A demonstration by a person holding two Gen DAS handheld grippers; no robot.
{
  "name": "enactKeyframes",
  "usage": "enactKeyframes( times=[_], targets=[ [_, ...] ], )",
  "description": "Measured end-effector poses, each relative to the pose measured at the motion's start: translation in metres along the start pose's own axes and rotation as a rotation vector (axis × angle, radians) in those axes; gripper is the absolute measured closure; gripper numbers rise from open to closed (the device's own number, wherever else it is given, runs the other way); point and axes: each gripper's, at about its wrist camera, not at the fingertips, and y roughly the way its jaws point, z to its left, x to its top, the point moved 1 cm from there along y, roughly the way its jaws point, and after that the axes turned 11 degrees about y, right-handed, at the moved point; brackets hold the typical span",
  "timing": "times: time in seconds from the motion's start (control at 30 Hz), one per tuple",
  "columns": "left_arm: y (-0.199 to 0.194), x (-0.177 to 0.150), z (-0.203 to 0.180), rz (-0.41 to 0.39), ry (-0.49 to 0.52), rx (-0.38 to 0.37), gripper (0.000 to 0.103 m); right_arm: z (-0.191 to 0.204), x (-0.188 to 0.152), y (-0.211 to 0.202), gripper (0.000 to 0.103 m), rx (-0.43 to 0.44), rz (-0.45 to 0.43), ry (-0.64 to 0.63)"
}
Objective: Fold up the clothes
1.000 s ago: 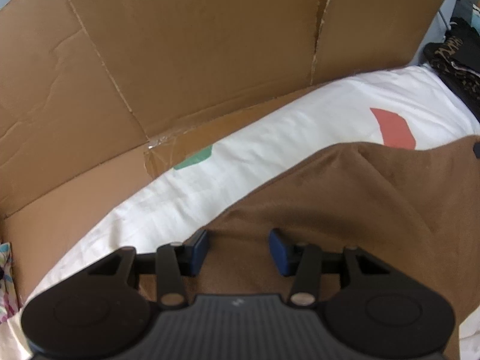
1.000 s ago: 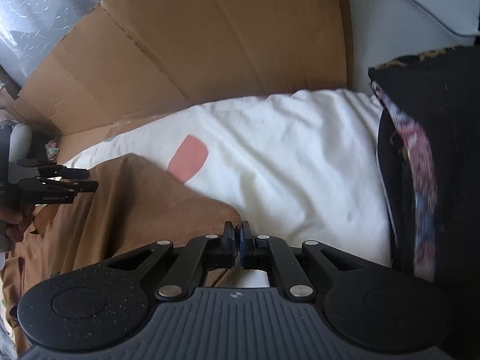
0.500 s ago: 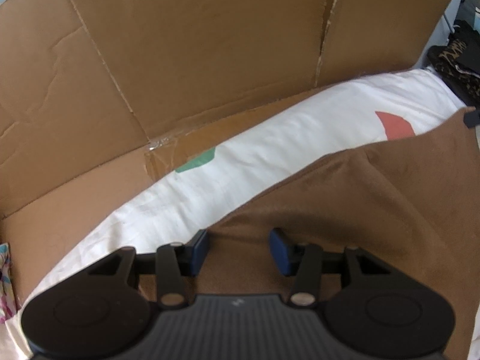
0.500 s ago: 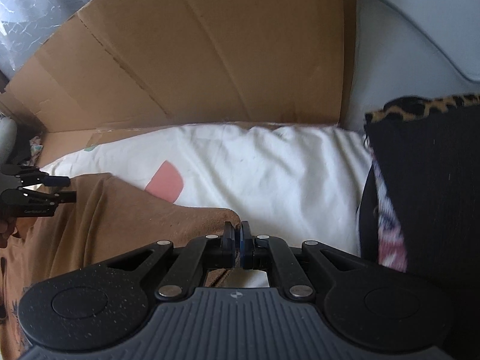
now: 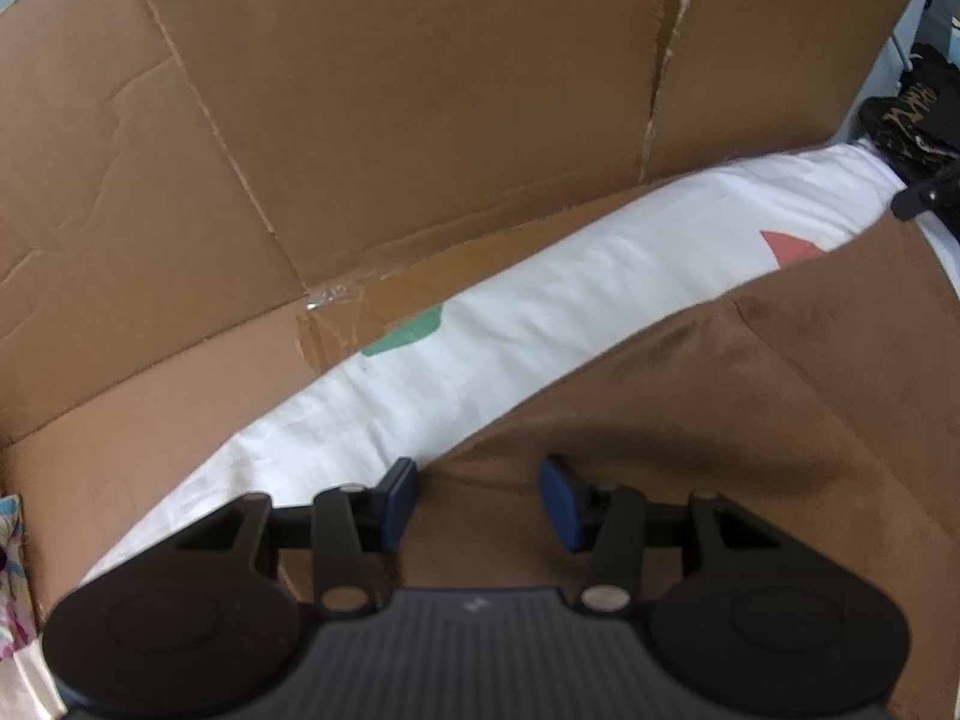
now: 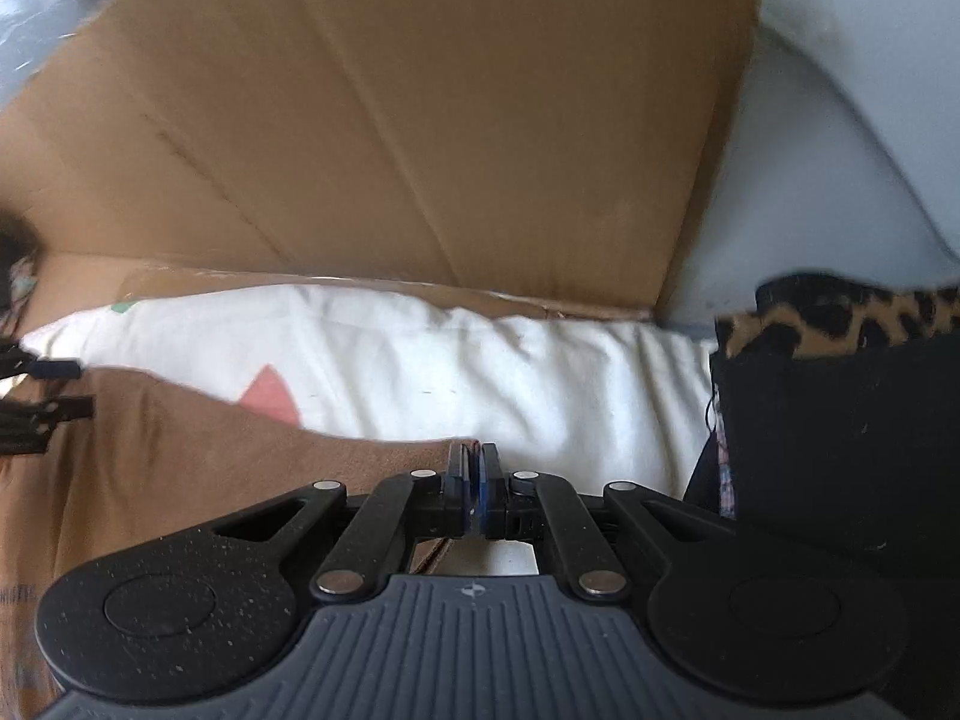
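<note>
A white sheet [image 5: 540,312] covered the bed, printed with a green patch [image 5: 408,333] and a red patch [image 6: 271,396]. A brown garment [image 5: 750,432] lay spread directly on it, filling the left wrist view from 3 to 6 o'clock. At 3 o'clock in the right wrist view, a dark pile with a leopard-print edge [image 6: 840,324] rested on the sheet. Cardboard [image 5: 420,90] stood along the far edge at 12 o'clock.

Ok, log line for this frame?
task: fold clothes | left gripper: open over brown garment | right gripper: shut on brown garment edge | surface: white sheet
</note>
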Motion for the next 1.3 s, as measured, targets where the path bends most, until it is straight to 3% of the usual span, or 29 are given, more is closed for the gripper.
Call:
enactKeyframes(
  times=[0.17, 0.3, 0.43, 0.5, 0.57, 0.63, 0.9, 1.0, 1.07, 1.13, 1.23, 1.3],
  targets=[
    [-0.005, 0.005, 0.004, 0.009, -0.020, 0.019, 0.059, -0.004, -0.002, -0.014, 0.099, -0.007, -0.050, 0.055],
    [-0.019, 0.010, 0.000, -0.011, -0.006, 0.013, 0.060, -0.001, -0.019, -0.034, 0.095, 0.030, -0.040, 0.080],
    [-0.033, 0.013, -0.009, -0.029, 0.018, 0.002, 0.060, -0.004, -0.046, -0.042, 0.094, 0.068, 0.013, 0.141],
    [-0.038, 0.014, -0.014, -0.032, 0.022, -0.005, 0.060, -0.007, -0.061, -0.046, 0.090, 0.085, 0.041, 0.171],
    [-0.043, 0.014, -0.019, -0.034, 0.027, -0.011, 0.060, -0.010, -0.076, -0.048, 0.077, 0.096, 0.064, 0.200],
    [-0.048, 0.014, -0.024, -0.036, 0.031, -0.018, 0.060, -0.014, -0.091, -0.046, 0.074, 0.117, 0.094, 0.239],
    [-0.057, 0.002, -0.029, -0.007, 0.016, -0.018, 0.060, -0.014, -0.147, -0.034, 0.073, 0.225, 0.248, 0.401],
    [-0.056, -0.003, -0.027, 0.012, 0.013, -0.016, 0.060, -0.011, -0.156, -0.026, 0.073, 0.249, 0.267, 0.430],
    [-0.056, -0.007, -0.025, 0.025, 0.012, -0.014, 0.060, -0.010, -0.159, -0.022, 0.066, 0.258, 0.270, 0.448],
    [-0.056, -0.010, -0.024, 0.038, 0.010, -0.012, 0.060, -0.011, -0.161, -0.018, 0.065, 0.260, 0.264, 0.473],
    [-0.055, -0.015, -0.021, 0.057, 0.008, -0.009, 0.060, -0.011, -0.164, -0.014, 0.067, 0.272, 0.250, 0.507],
    [-0.049, -0.016, -0.018, 0.066, 0.004, 0.002, 0.060, -0.010, -0.164, -0.014, 0.095, 0.281, 0.225, 0.508]
  ],
)
